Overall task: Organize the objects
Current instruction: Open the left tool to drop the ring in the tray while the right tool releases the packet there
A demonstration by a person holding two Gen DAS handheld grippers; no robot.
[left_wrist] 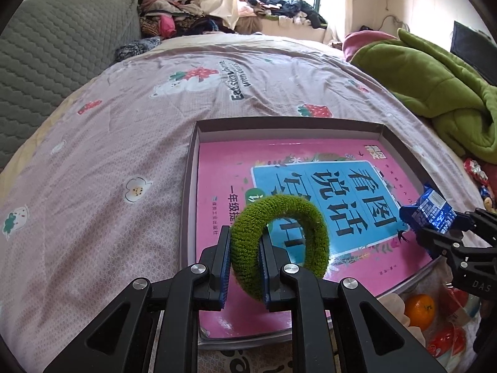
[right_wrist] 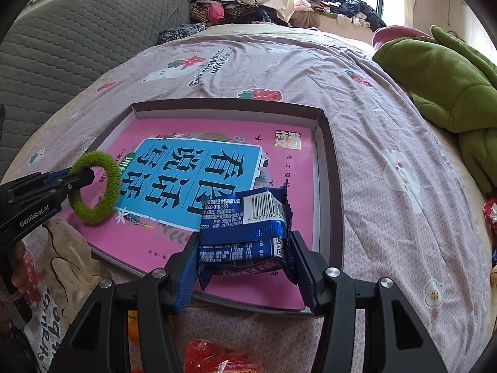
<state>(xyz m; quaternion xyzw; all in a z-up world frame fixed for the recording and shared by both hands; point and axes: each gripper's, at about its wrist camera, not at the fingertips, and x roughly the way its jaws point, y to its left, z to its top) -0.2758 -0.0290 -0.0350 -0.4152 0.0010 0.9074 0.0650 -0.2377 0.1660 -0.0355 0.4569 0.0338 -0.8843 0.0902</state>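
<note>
Both claws grip: left claw the fuzzy green fabric ring, right claw the blue foil snack packet, best released low over the pink book beneath, inside the shallow cardboard box lid.

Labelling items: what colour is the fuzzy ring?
Green; the fuzzy ring shows best in the left wrist view.

A bed with a pink strawberry-print sheet fills both views. At lower centre a shallow open box lies on it; a rumpled green blanket sits at the right edge, clothes piled at top.
</note>
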